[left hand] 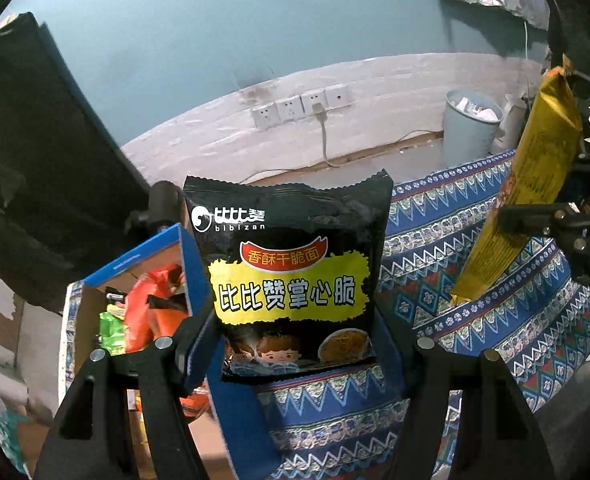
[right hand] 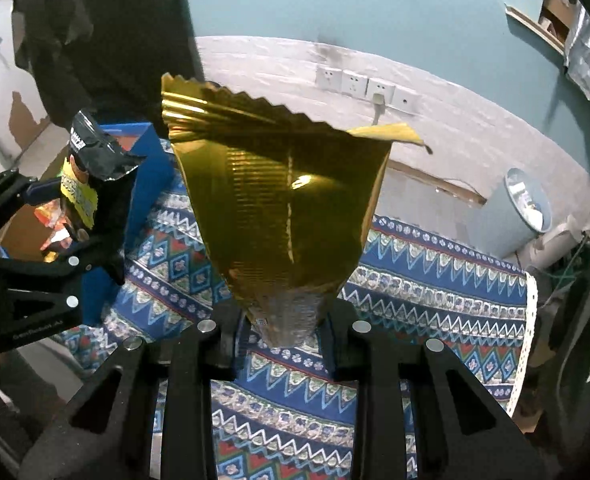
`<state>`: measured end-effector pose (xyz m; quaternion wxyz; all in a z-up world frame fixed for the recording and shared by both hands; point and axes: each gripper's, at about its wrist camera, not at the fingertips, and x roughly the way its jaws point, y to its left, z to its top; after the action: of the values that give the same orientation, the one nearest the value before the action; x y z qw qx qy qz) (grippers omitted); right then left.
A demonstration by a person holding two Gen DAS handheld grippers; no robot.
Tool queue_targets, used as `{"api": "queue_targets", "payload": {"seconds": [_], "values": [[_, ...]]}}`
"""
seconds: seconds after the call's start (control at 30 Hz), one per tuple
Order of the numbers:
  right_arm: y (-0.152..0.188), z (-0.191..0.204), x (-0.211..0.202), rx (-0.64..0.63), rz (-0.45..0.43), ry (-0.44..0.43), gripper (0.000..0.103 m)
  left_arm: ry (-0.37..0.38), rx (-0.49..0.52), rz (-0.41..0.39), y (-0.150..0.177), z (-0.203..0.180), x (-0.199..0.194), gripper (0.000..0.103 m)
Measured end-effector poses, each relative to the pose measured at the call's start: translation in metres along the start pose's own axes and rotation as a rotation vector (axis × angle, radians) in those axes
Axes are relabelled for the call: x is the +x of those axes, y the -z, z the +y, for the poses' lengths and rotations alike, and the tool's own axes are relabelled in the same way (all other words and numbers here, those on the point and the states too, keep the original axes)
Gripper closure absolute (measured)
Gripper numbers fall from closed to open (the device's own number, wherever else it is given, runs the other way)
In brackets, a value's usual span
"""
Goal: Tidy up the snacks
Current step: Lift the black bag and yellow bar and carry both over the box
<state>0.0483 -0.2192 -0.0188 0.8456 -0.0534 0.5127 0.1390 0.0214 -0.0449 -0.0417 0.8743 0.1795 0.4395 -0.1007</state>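
My left gripper (left hand: 299,356) is shut on a black noodle snack packet (left hand: 295,276) with yellow lettering and holds it upright above the patterned cloth. It shows at the left of the right wrist view (right hand: 91,184). My right gripper (right hand: 285,330) is shut on the lower end of a gold foil snack packet (right hand: 279,208), held upright; it also shows in the left wrist view (left hand: 523,196). A blue cardboard box (left hand: 151,252) at the left holds red and green snack packets (left hand: 143,316).
A blue patterned tablecloth (right hand: 415,292) covers the table. A black chair back (left hand: 35,168) stands behind the box. A light blue waste bin (left hand: 471,128) sits on the floor by the wall with sockets (left hand: 299,106).
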Motion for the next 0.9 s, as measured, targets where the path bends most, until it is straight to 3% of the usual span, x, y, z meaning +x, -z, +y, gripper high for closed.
{"api": "queue_targets", "payload": {"seconds": [0.4,0.9], "values": [[-0.015,0.035,-0.029,-0.056,-0.046,-0.074,0.076,-0.014,-0.034,-0.038,0.012,0.035,-0.028,0.032],[-0.046,0.109,-0.045,-0.171,-0.077,-0.192,0.076,-0.050,-0.159,-0.051,0.040,0.120,-0.046,0.032]]}}
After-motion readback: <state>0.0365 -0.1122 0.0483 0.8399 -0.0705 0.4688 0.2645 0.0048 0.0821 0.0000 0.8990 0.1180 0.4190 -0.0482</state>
